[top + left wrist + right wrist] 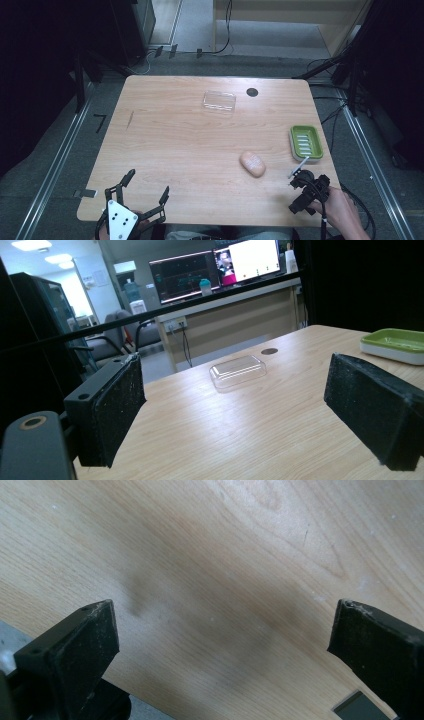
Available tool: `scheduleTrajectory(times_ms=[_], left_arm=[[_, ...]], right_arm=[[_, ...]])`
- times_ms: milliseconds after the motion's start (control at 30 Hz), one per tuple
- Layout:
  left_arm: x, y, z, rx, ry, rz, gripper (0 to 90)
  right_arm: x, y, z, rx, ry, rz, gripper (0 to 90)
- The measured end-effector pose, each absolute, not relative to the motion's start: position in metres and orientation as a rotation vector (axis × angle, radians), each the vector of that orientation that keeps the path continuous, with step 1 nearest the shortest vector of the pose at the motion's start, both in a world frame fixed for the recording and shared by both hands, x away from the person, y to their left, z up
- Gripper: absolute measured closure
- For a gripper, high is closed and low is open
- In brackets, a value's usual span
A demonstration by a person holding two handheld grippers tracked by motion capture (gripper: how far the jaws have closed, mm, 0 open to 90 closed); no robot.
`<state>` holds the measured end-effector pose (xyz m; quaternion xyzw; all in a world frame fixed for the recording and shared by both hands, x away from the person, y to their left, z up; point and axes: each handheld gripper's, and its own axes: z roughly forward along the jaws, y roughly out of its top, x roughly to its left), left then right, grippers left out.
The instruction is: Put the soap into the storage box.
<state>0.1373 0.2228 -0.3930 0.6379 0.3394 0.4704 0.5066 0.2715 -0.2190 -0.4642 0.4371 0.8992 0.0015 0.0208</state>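
Soap (252, 163) lies well ahead of my left tongs (148, 189), just left of my right tongs (298, 182). Both pairs gape wide, empty, over the table (165, 140); green dish (306, 142) sits just beyond the right.

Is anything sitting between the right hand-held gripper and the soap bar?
Nothing visible. The right hand-held gripper, jaws open, has bare table between it and the soap bar; the green soap dish sits off to the side.

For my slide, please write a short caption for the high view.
Two open grippers, left gripper and right gripper, wait at the near edge of a wooden table with soap, green dish, clear lid.
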Motion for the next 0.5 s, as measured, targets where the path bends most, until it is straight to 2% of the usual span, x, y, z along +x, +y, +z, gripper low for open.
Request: scheduleTrajectory(times_ms=[500], left_arm=[[0.143,0.222,-0.393,1.543,0.841,1.103,9.9]], right_arm=[[0.276,-0.205,-0.459,1.305,2.794,-0.013,0.0]])
